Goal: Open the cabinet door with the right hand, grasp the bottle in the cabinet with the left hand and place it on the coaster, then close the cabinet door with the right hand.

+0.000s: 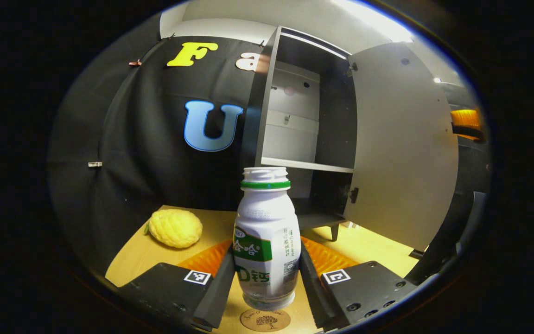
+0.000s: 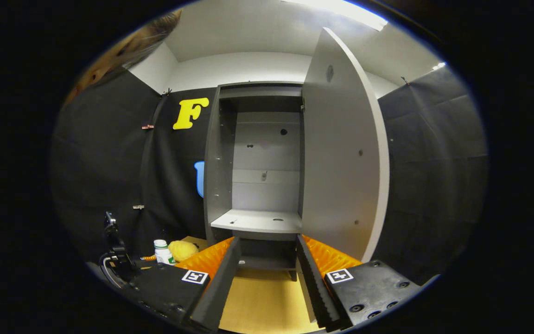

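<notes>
Nearby, lemon (image 1: 175, 228) left of bottle (image 1: 267, 241)

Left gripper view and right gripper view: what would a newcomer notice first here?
First, the white bottle with its green band, upright between the left gripper jaws, just above the round coaster on the yellow table. Next, the grey cabinet with its door swung wide open, straight ahead of the open right gripper. A bumpy yellow fruit lies left of the bottle.
</notes>
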Available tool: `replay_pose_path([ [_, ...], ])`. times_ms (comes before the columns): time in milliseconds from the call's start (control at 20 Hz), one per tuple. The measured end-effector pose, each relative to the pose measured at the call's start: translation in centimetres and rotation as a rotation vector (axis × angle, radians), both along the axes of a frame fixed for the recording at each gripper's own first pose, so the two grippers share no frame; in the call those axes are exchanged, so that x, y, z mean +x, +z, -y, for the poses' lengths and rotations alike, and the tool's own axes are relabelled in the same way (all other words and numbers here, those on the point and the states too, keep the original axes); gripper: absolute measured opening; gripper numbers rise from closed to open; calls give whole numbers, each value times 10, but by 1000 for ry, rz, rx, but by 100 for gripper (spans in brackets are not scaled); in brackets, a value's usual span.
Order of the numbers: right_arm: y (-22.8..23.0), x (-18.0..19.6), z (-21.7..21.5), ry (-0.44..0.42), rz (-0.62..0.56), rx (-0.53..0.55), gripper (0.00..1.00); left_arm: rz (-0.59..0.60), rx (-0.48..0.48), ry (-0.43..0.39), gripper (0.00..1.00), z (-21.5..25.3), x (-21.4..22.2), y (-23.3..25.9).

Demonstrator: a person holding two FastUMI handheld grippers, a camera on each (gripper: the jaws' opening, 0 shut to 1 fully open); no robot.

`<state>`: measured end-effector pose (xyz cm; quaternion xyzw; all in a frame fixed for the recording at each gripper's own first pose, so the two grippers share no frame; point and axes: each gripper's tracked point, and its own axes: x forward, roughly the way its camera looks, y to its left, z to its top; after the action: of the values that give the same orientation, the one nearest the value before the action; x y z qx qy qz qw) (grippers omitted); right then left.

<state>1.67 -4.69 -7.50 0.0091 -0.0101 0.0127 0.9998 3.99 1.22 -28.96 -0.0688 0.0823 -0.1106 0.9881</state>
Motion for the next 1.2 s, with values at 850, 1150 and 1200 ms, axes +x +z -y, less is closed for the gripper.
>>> replay_pose_path([
  [850,-81,17,-35,109,-184,-154,77,40,75,-37,72,15,-27,-94],
  [1150,-89,18,-27,92,-193,-146,77,42,124,-67,72,29,-29,-109],
  [1200,-90,16,-26,91,-197,-148,77,42,129,-66,72,29,-31,-112],
])
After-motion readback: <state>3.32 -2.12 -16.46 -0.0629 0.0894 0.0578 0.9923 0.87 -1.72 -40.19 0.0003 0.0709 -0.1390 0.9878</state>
